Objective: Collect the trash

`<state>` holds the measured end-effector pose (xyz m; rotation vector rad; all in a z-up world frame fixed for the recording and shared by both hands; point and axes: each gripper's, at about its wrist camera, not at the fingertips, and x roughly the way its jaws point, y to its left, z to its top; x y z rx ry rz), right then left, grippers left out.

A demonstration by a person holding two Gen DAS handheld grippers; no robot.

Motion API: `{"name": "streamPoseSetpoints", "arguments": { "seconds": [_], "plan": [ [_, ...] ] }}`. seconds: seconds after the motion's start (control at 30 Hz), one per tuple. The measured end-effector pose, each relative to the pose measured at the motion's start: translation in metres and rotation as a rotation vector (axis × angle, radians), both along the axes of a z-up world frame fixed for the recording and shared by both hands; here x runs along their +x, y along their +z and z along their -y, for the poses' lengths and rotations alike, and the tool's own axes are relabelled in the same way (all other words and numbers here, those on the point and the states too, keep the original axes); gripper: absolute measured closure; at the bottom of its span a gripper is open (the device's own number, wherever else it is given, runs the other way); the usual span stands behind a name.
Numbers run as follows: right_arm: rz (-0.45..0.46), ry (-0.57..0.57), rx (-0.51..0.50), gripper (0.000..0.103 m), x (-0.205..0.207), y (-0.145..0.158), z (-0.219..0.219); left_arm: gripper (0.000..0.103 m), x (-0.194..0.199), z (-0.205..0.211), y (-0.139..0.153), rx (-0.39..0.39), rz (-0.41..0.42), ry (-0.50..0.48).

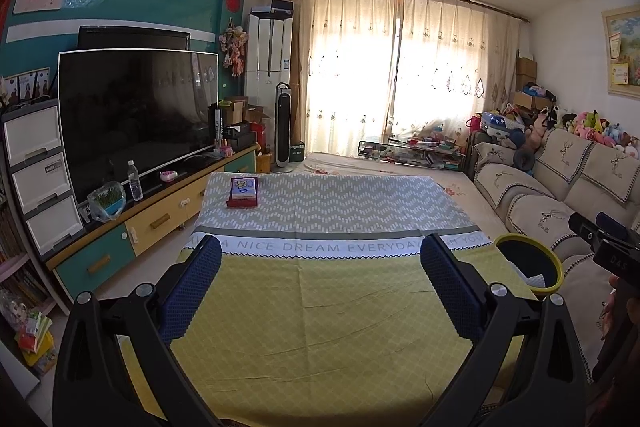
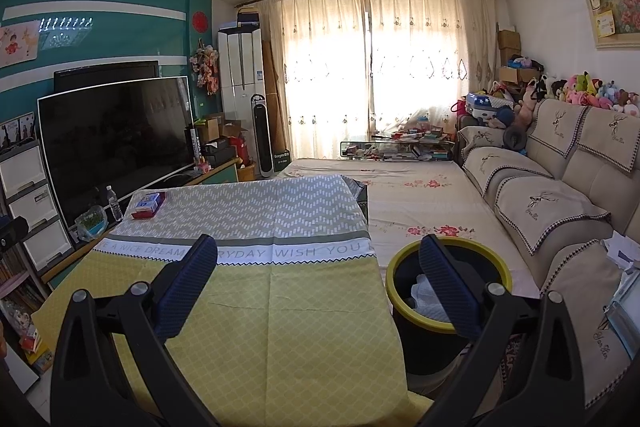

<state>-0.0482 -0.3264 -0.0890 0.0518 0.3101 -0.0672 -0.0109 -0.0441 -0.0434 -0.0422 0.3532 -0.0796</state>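
While spread over most of both views, draped in a cloth half yellow-green, half grey zigzag: the desk (image 1: 320, 327), carrying only a small red box (image 1: 243, 191) near its far edge at about eleven o'clock. Just beside the desk's right edge, at three o'clock in the left wrist view and at five o'clock in the right wrist view: a black trash bin (image 2: 448, 303) with a yellow rim, standing on the floor between desk and sofa (image 2: 560, 195). Inside the bin, visible from the right wrist: white crumpled paper (image 2: 426, 293). Hovering over the near yellow part of the cloth, released and holding nothing: left tongs (image 1: 320, 259), blue pads wide apart. Likewise released and empty: right tongs (image 2: 320, 259), right pad overlapping the bin's mouth in view.
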Motion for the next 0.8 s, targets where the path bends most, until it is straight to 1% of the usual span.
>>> {"name": "streamPoseSetpoints", "arguments": {
  "seconds": [0.8],
  "plan": [
    [-0.013,0.004,0.004,0.007,0.0044,-0.0064,-0.0005,0.005,0.0036,0.0013,-0.0042,-0.009,-0.019,-0.009]
  ]
}}
